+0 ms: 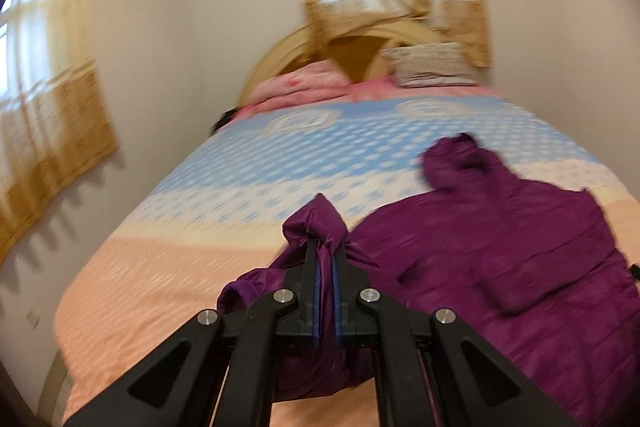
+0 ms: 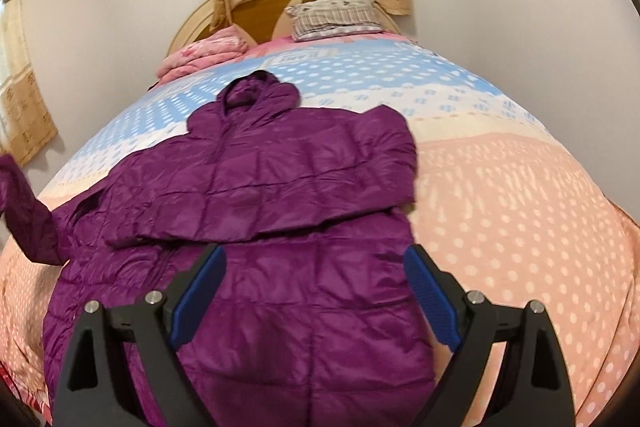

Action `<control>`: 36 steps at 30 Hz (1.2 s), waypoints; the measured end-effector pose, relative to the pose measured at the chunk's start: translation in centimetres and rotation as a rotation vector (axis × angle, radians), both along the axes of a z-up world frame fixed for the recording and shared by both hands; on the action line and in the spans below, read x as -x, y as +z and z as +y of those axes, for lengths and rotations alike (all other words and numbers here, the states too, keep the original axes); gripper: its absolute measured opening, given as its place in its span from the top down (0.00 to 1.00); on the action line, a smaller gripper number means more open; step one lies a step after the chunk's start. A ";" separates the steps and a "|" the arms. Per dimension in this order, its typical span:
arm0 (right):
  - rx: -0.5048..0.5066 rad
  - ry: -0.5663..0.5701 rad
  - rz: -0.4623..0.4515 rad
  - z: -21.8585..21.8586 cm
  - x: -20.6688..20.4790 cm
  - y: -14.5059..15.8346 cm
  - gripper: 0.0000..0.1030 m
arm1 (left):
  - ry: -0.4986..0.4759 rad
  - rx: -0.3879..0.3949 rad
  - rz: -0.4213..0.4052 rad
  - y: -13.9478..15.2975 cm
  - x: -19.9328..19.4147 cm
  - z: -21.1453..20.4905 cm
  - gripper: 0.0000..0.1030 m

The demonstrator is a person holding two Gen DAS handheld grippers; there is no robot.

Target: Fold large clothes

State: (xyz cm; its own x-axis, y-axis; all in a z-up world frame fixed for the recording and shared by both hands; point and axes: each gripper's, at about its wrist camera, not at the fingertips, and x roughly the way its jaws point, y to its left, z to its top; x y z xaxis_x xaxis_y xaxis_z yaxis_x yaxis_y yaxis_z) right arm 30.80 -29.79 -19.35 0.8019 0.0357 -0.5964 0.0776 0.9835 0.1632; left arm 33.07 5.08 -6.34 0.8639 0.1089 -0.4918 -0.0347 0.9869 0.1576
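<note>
Bed: bedspread (image 2: 520, 211) fills both frames, giving you a broad flat surface for folding.
Jacket: purple jacket (image 2: 288, 195) lies spread at centre of the right view, hood (image 2: 256, 89) toward the headboard, one sleeve (image 2: 224, 219) already crossing the chest.
Left gripper: your left gripper (image 1: 325, 251), lower centre, is clamped on the other sleeve (image 1: 314, 223), lifted clear, likely to fold inward.
Right gripper: your right gripper (image 2: 312, 267) hovers wide apart, empty, over the jacket's lower half.
</note>
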 end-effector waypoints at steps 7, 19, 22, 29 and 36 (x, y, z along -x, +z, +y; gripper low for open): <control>-0.010 -0.022 0.000 -1.5 0.6 -0.9 0.10 | -0.175 -0.041 -0.012 -1.2 -3.4 -12.3 0.95; -0.005 -0.015 0.076 -2.3 0.0 -2.9 0.10 | -0.237 -0.120 -0.076 -4.0 -4.7 -21.0 0.07; 0.003 0.025 0.080 -1.4 -0.5 -2.1 0.10 | -0.182 -0.129 -0.075 -4.0 -4.9 -18.0 0.07; -0.009 0.167 0.078 2.7 -3.6 1.8 0.09 | 0.016 -0.074 -0.034 -5.5 -4.7 -6.7 0.07; -0.003 0.293 0.120 7.8 -9.9 3.2 0.09 | 0.177 -0.020 0.095 -10.4 -5.2 1.2 0.07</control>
